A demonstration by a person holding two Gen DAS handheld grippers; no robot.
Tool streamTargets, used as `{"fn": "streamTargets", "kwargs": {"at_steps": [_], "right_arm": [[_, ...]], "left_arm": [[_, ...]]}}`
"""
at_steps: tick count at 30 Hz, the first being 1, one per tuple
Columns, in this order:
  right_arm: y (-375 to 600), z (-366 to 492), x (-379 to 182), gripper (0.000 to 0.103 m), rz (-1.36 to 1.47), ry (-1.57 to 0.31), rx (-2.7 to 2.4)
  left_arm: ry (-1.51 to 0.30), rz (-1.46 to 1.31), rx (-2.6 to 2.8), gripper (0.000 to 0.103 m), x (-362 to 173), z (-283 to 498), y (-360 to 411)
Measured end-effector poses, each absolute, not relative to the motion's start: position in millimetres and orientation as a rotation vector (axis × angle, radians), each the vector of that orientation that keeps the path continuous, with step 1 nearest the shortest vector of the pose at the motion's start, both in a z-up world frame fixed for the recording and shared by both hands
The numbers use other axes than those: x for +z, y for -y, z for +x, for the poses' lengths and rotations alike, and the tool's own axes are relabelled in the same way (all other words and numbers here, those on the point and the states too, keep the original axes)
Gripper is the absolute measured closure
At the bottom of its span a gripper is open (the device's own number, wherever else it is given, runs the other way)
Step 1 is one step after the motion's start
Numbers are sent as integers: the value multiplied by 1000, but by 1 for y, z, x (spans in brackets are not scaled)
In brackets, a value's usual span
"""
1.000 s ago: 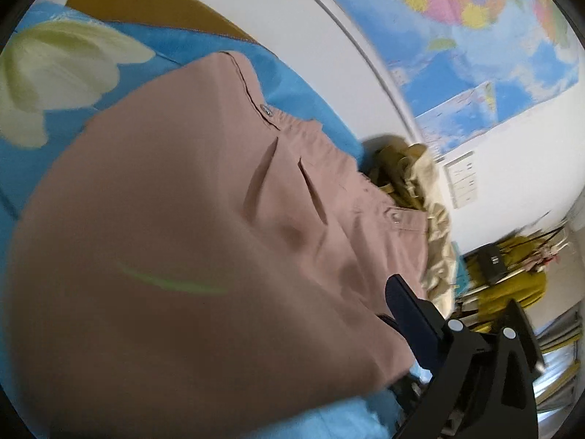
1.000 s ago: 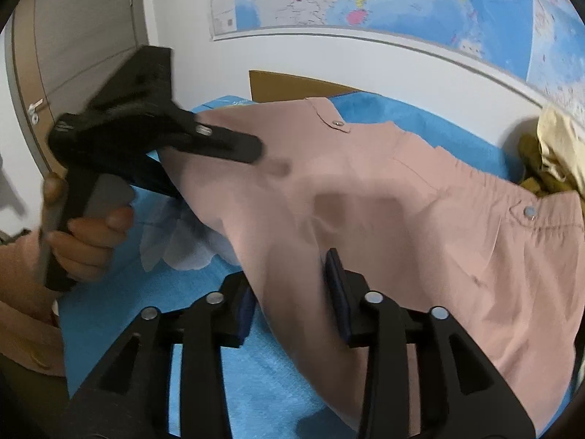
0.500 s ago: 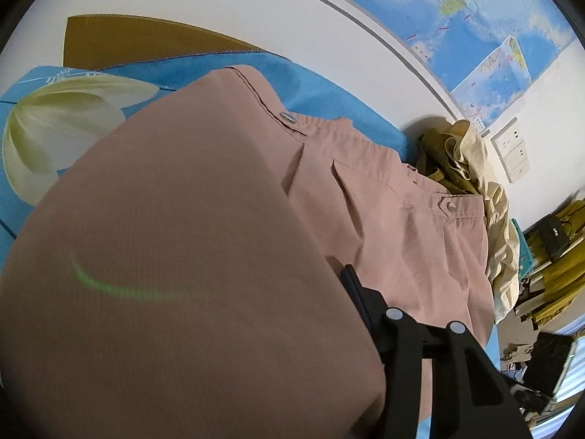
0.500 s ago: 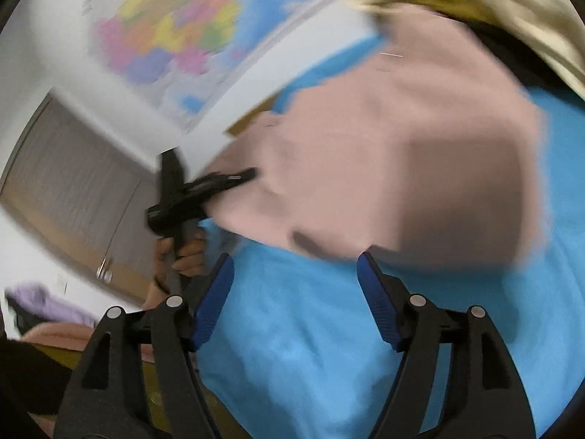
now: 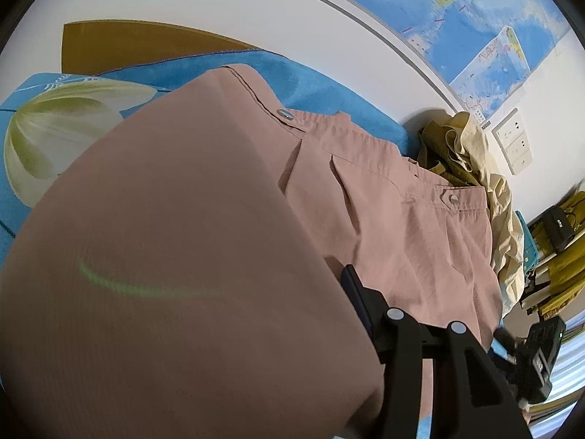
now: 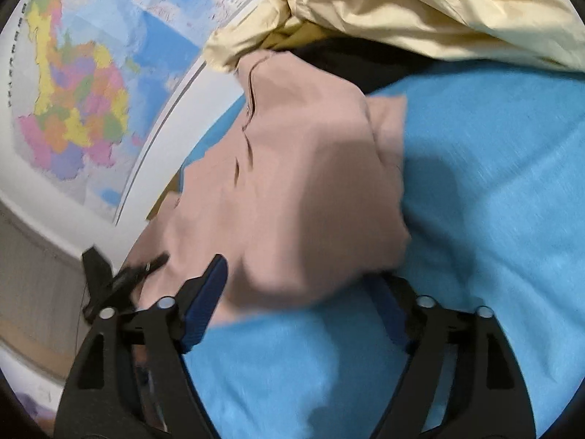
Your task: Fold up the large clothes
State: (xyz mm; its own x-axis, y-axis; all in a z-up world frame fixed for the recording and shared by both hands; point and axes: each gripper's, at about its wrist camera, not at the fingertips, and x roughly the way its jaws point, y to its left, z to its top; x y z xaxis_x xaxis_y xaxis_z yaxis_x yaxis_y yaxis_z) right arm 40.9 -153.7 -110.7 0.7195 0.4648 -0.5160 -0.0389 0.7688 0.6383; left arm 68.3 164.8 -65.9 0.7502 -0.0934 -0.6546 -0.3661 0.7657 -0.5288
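Pink trousers lie on a blue sheet, waistband with metal snaps toward the wall. A fold of them is lifted close to the left wrist camera and drapes over my left gripper. Only its right finger shows, pressed against the cloth. In the right wrist view the trousers lie folded over on the sheet. My right gripper is open and empty, with the near edge of the cloth between its fingers. The left gripper shows at the cloth's far end.
A heap of yellow and olive clothes lies at the wall beyond the waistband, and also shows in the right wrist view. A world map hangs on the wall. Shelves with bags stand at the right.
My right gripper has opened, swung right and dropped to the near edge of the trousers. My left gripper has carried its fold over toward the waistband.
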Motion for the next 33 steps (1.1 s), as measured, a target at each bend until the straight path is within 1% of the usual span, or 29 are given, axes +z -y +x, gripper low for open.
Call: {"fn": "streamTargets", "kwargs": {"at_steps": [1, 4, 9, 11, 13, 15, 16, 18, 20, 22, 24, 25, 27, 31, 33], "right_arm": [[149, 45, -110, 20, 637, -714, 304], [140, 59, -110, 20, 650, -705, 340], [139, 72, -109, 20, 679, -696, 376], [141, 76, -110, 23, 684, -695, 378], [139, 80, -109, 31, 636, -697, 354], [133, 85, -109, 36, 562, -703, 323], [133, 85, -110, 36, 561, -699, 327], [133, 89, -111, 36, 567, -698, 335], [134, 93, -112, 38, 578, -699, 346], [134, 96, -113, 42, 569, -701, 349], [135, 99, -114, 45, 579, -704, 360], [136, 100, -115, 48, 586, -703, 362], [137, 102, -116, 49, 596, -703, 369], [138, 104, -116, 52, 593, -708, 375], [139, 105, -116, 52, 604, -707, 380]], "left_arm": [[-719, -696, 160, 51, -66, 68, -165], [-717, -697, 155, 49, -66, 69, -165], [-721, -686, 168, 49, -65, 69, -163], [-727, -680, 177, 49, -64, 70, -162], [-740, -667, 199, 49, -62, 73, -160], [-757, -631, 253, 48, -58, 79, -160], [-755, -620, 277, 43, -57, 81, -160], [-758, -615, 285, 41, -57, 85, -160], [-759, -596, 293, 40, -57, 86, -159], [-761, -590, 296, 41, -56, 88, -159], [-762, -584, 300, 41, -56, 90, -159], [-763, -579, 307, 44, -55, 90, -158], [-757, -558, 321, 50, -54, 90, -156], [-750, -542, 324, 58, -54, 90, -156], [-750, -540, 324, 58, -54, 90, -157]]}}
